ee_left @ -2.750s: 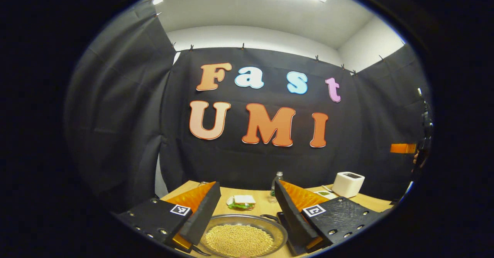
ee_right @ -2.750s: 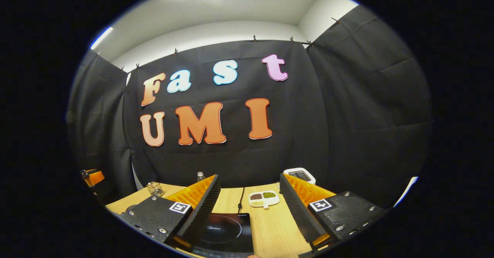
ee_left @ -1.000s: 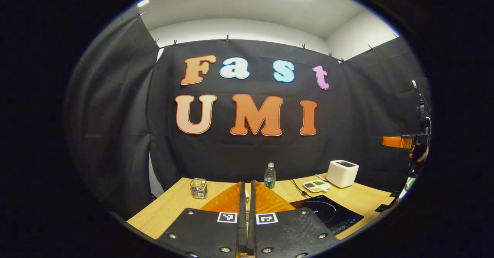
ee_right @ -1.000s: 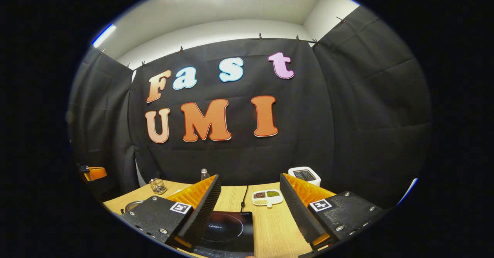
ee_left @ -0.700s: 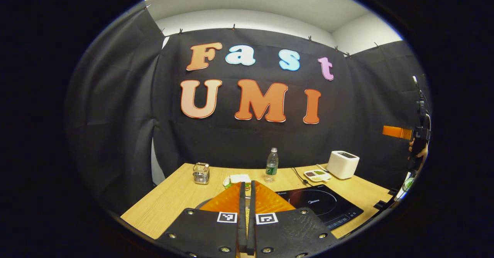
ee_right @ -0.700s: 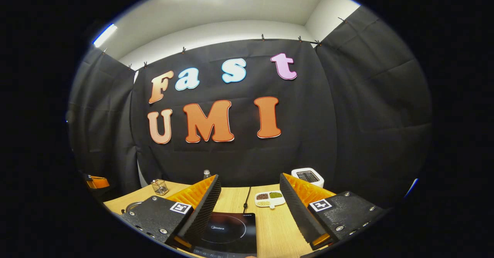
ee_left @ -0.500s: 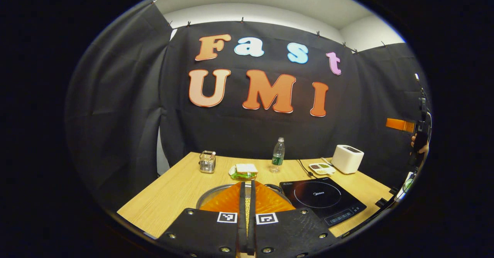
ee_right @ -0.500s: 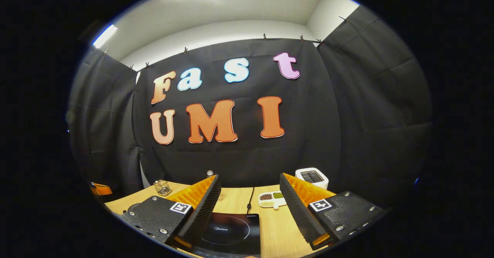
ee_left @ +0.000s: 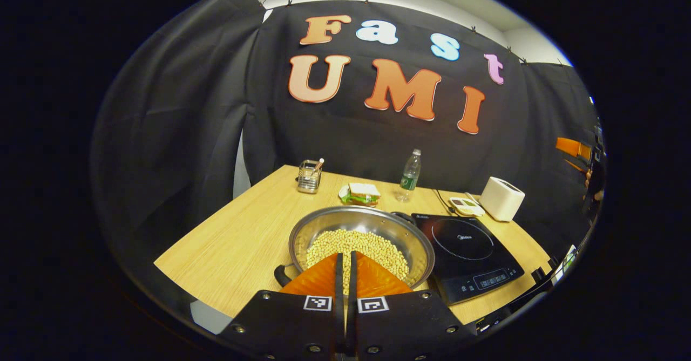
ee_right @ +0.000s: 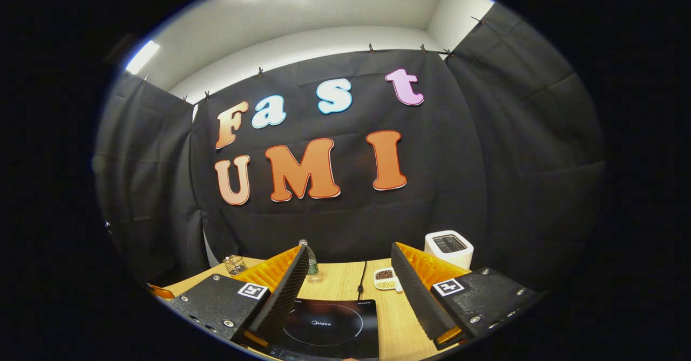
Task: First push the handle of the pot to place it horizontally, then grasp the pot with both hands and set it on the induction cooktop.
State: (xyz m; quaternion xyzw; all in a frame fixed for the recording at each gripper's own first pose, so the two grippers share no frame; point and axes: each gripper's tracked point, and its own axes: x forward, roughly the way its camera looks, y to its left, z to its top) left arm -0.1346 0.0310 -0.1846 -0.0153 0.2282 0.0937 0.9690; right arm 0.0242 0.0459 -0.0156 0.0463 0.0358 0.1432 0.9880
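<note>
The pot (ee_left: 361, 237) is showing as a wide, shallow round pan of shiny bare metal, its bowl holding a heap of small pale yellow beans (ee_left: 356, 246). A dark handle (ee_left: 280, 274) is curving out low at its near left rim, and a second dark handle (ee_left: 402, 217) is peeking over the far right rim. The pot is sitting on the light wood-grain table (ee_left: 243, 242), just left of the induction cooktop (ee_left: 467, 247) and touching or nearly touching its edge; I cannot tell which.

The induction cooktop is lying flat as a glossy black square slab with a thin ring printed on its glass, and its cord (ee_right: 360, 280) is running away from its far edge. Beyond the cooktop, a boxy white toaster (ee_left: 501, 198) with rounded corners is standing at its far right, with a small divided dish (ee_left: 467, 205) beside it. Left of that dish, past the cooktop's far left corner, a clear plastic bottle (ee_left: 409, 168) is standing upright, then a sandwich on a plate (ee_left: 360, 192), then a wire holder (ee_left: 309, 176).

The left gripper (ee_left: 345, 264) is hovering at the pot's near rim with its ribbed fingers pressed together, gripping nothing. The right gripper (ee_right: 350, 274) is hanging at the cooktop's near side, its ridged fingers spread wide apart.
</note>
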